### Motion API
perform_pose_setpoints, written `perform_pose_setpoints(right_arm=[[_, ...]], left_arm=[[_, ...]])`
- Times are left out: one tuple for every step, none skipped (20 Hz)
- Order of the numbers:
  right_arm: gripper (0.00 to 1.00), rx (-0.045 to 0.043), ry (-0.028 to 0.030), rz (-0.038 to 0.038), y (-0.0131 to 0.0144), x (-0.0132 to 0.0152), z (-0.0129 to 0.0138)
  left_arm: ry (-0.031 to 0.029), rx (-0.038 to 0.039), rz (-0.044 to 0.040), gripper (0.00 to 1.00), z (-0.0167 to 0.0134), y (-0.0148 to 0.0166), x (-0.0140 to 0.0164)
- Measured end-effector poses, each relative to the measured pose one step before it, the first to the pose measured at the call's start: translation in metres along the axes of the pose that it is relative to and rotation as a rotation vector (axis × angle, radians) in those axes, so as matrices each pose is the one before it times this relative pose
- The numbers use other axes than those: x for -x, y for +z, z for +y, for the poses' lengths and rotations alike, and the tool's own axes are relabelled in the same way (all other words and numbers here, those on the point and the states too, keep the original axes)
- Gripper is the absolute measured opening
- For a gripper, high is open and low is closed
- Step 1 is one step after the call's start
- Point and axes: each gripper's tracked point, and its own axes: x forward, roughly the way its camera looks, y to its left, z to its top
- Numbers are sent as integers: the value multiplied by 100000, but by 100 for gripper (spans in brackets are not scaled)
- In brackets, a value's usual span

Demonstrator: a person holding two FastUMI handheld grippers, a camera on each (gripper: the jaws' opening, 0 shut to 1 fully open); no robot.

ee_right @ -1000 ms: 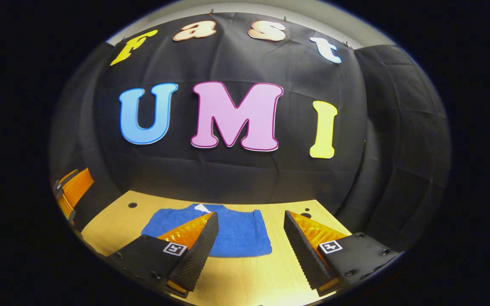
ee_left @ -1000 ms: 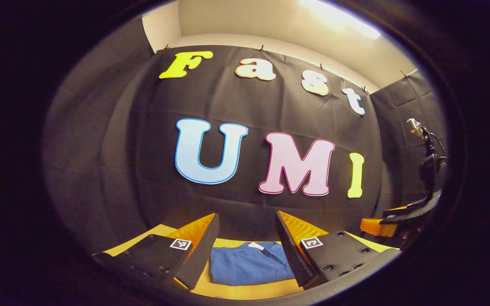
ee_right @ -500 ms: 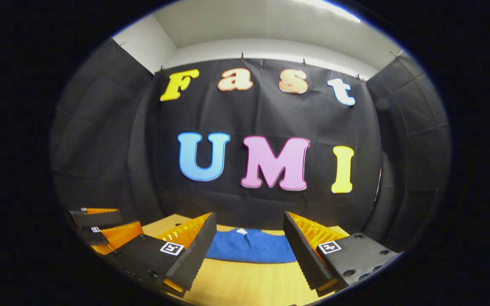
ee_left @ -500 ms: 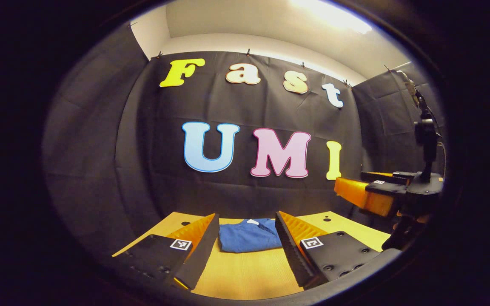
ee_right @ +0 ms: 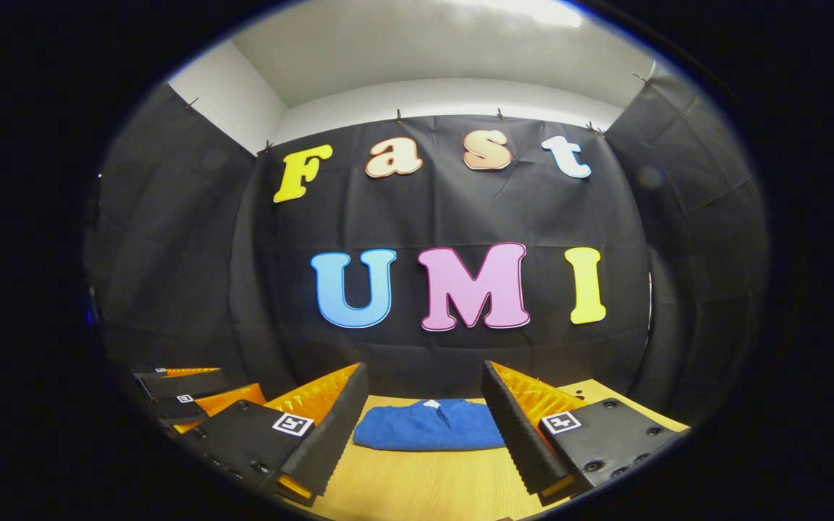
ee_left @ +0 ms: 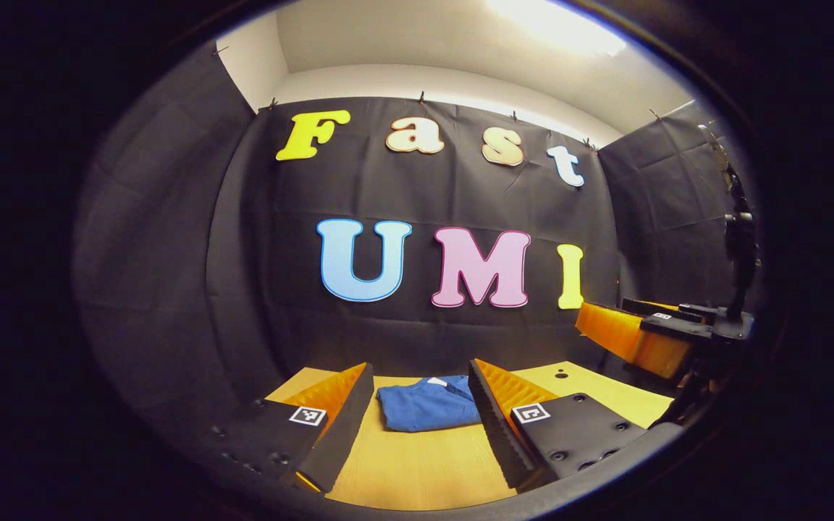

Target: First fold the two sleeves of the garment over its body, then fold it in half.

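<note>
Blue knit garment (ee_right: 428, 427) lay as a compact folded bundle on the pale wooden table (ee_right: 424, 488), apparently finished. Left gripper (ee_left: 420, 416) and right gripper (ee_right: 424, 427) hovered above it, jaws spread, empty.

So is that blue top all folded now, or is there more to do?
It looks finished. The blue garment lies on the wooden table as a compact bundle, no sleeves sticking out, its collar tag on top. Nothing is in hand: the left tongs and right tongs are both open, empty and clear of the cloth. How neat the fold is cannot be judged from this low angle.
</note>
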Motion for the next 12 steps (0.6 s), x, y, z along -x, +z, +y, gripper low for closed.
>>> perform_pose_setpoints(right_arm=[[98, 1756, -652, -269, 131, -217, -497], [99, 705, -293, -647, 252, -76, -291], [99, -500, -292, -631, 119, -50, -190], [89, -1106, -337, 129, -100, -106, -105], [98, -611, -115, 311, 56, 50, -42], [98, -289, 153, 80, 94, -42, 19], [98, 305, 290, -180, 176, -239, 60], [98, 972, 157, -294, 216, -140, 70], [89, 1130, 169, -534, 225, -140, -43], [98, 553, 186, -585, 184, -132, 11], [98, -62, -32, -357, 64, -56, -13], [89, -307, -232, -74, 44, -2, 39]], left_arm=[[-247, -282, 67, 77, -234, -65, 63], [-480, -90, -132, 77, -193, -31, -26], [-361, -51, -194, 77, -276, 208, -136], [126, -51, 28, 76, 21, 138, -186], [191, 72, -10, 76, 99, 99, -104], [454, 231, -59, 76, 92, 183, -228], [334, 320, -163, 76, 138, 146, -215], [24, 198, -530, 76, 81, 249, -106], [-57, -95, -537, 77, 73, 314, -123], [322, -514, -271, 76, 172, 163, -66], [212, -604, -168, 76, 150, -72, -122], [21, -289, -44, 76, 45, 101, -74]])
